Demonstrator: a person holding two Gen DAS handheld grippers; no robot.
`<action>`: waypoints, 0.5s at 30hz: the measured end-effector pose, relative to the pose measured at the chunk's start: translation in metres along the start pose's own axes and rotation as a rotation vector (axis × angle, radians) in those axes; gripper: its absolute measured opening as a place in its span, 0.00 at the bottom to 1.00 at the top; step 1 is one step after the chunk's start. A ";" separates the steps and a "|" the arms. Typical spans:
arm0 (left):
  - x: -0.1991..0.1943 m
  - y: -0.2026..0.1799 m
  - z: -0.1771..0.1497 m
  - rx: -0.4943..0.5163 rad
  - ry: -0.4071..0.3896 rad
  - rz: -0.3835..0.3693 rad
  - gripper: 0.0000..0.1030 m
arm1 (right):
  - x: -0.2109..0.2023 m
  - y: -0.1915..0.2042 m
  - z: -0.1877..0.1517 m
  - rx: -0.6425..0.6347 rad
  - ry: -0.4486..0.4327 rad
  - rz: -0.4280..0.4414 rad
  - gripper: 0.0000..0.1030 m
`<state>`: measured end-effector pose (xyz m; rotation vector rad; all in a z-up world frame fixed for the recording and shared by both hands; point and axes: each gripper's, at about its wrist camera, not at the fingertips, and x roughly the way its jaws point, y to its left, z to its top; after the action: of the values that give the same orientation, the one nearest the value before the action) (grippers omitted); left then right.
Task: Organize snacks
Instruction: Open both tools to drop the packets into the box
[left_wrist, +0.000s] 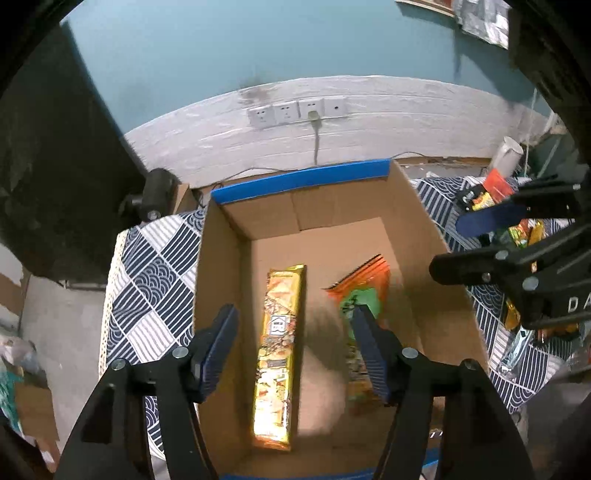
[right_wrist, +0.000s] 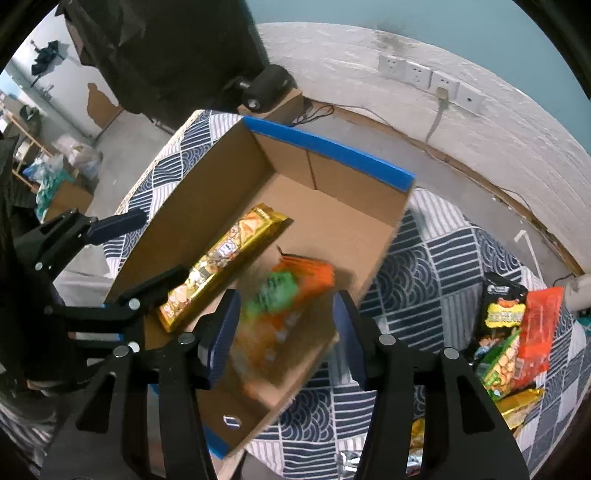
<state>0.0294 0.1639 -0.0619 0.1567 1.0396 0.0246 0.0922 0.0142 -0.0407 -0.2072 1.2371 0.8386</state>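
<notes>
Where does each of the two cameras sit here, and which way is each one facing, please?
Left wrist: on the left claw, looking down into the cardboard box; its own open fingers show, with the right claw at right.
Right wrist: on the right claw, above the box's right side, facing the snack pile too; the left claw shows at left.
Shared: the box, gold snack pack, orange packet and wall sockets.

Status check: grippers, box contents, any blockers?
Left gripper and right gripper open, empty. Gold pack and orange pack in box. More snacks on cloth. No blockers.
</notes>
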 end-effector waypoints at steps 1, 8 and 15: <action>-0.001 -0.003 0.000 0.009 -0.004 0.000 0.64 | -0.003 -0.002 -0.003 0.005 -0.005 -0.005 0.58; -0.010 -0.026 0.008 0.058 -0.021 -0.027 0.64 | -0.020 -0.024 -0.021 0.030 -0.024 -0.046 0.58; -0.022 -0.055 0.014 0.118 -0.041 -0.055 0.65 | -0.043 -0.044 -0.049 0.041 -0.039 -0.093 0.60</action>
<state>0.0276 0.1063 -0.0441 0.2347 1.0043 -0.0896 0.0817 -0.0633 -0.0322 -0.2126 1.1983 0.7332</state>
